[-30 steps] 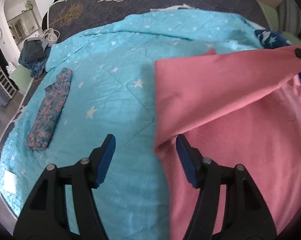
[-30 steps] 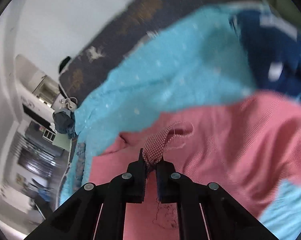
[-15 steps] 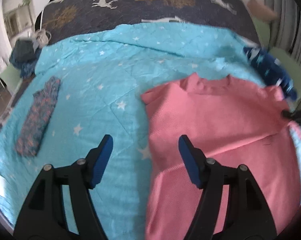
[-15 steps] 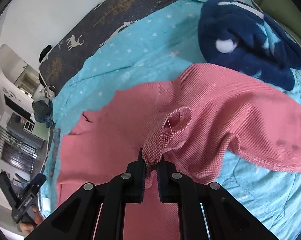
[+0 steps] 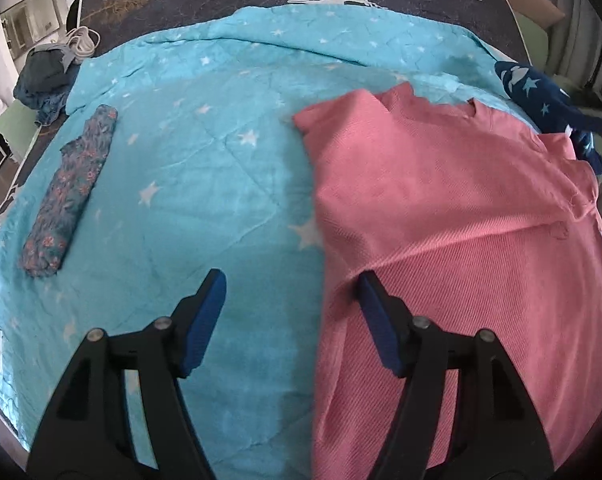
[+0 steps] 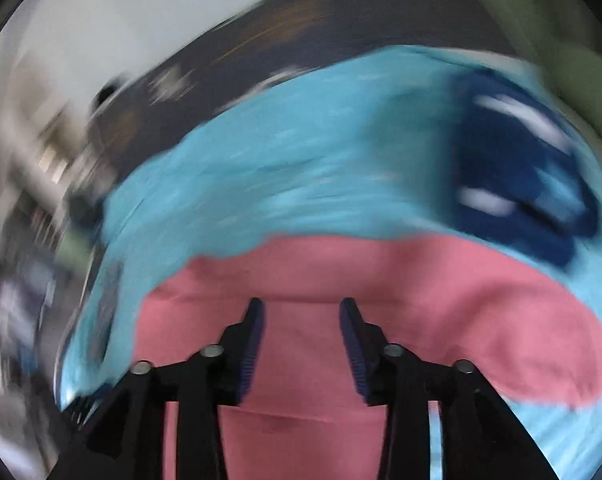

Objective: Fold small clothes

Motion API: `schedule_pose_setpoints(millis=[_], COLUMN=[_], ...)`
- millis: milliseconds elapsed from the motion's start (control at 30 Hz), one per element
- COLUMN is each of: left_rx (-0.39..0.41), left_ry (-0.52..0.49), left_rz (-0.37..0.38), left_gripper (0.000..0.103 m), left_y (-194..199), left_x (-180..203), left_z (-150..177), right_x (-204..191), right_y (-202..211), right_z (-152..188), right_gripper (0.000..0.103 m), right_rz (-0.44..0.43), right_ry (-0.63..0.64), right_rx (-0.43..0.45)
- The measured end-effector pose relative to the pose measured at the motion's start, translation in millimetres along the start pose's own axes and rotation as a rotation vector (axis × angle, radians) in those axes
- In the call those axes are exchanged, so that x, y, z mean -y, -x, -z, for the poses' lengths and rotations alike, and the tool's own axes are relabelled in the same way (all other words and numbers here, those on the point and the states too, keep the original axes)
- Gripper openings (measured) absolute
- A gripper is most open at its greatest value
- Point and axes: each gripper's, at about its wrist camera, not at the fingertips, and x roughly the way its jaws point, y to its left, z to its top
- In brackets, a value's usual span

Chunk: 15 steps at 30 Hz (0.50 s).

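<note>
A pink ribbed shirt lies on the turquoise star blanket, its upper half folded down over the lower half. My left gripper is open and empty, just above the shirt's left edge; its right finger is over the pink cloth. My right gripper is open and empty above the same pink shirt; that view is motion-blurred.
A folded floral garment lies at the blanket's left. A navy star-print garment sits at the right edge, also in the right wrist view. A dark clothes pile and a white cable are at the far left corner.
My right gripper laid the pink shirt's lifted part down, let go of it and opened. The shirt now lies flat. My left gripper stayed open and shifted slightly.
</note>
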Motion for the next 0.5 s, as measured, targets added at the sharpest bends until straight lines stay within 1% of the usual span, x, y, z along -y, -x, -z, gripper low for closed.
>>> schedule_pose_setpoints(millis=[33,100,133,200,233,267,300,333,400,433,467,500], left_rx=[0.001,0.006,0.006,-0.002,-0.002,-0.002,-0.001,0.0,0.004,0.003,0.003,0.009], left_ry=[-0.001,-0.013,-0.02,-0.041,-0.046,-0.05,-0.047,-0.043,-0.036,-0.036,-0.037,-0.039], left_rz=[-0.003,-0.003,0.003,0.0,-0.007,-0.011,-0.005,0.004,0.045,0.062,0.076,0.085], left_gripper=[0.069,0.069,0.069,0.069,0.069,0.069,0.069,0.068,0.057,0.047,0.042,0.04], left_y=[-1,0,0,-3,-4,-6,-8,-9,-9,-10,-10,-10], left_x=[1,4,5,8,9,9,8,6,3,2,1,1], left_z=[-2,-3,-2,0,0,0,0,-1,-1,-1,0,0], right_x=[-29,-75,-105,-136,-151,-163,-171,-175,-181,-184,-189,-195], right_y=[-22,-58,-87,-121,-141,-165,-188,-201,-233,-242,-244,-245], right_z=[-9,-18,-26,-36,-39,-43,-45,-46,-46,-44,-43,-43], right_gripper=[0.064,0.065,0.066,0.066,0.066,0.066,0.066,0.066,0.067,0.068,0.068,0.068], right_rz=[-0.065,-0.146,-0.159,-0.183,-0.196,-0.192,-0.176,-0.165,-0.152,-0.166,-0.181,-0.212], right_ry=[0.087,0.199,0.253,0.307,0.333,0.348,0.348,0.343,0.329,0.339,0.365,0.39], right_rx=[-0.078,-0.182,-0.236,-0.295,-0.331,-0.372,-0.413,-0.439,-0.536,-0.567,-0.575,-0.584])
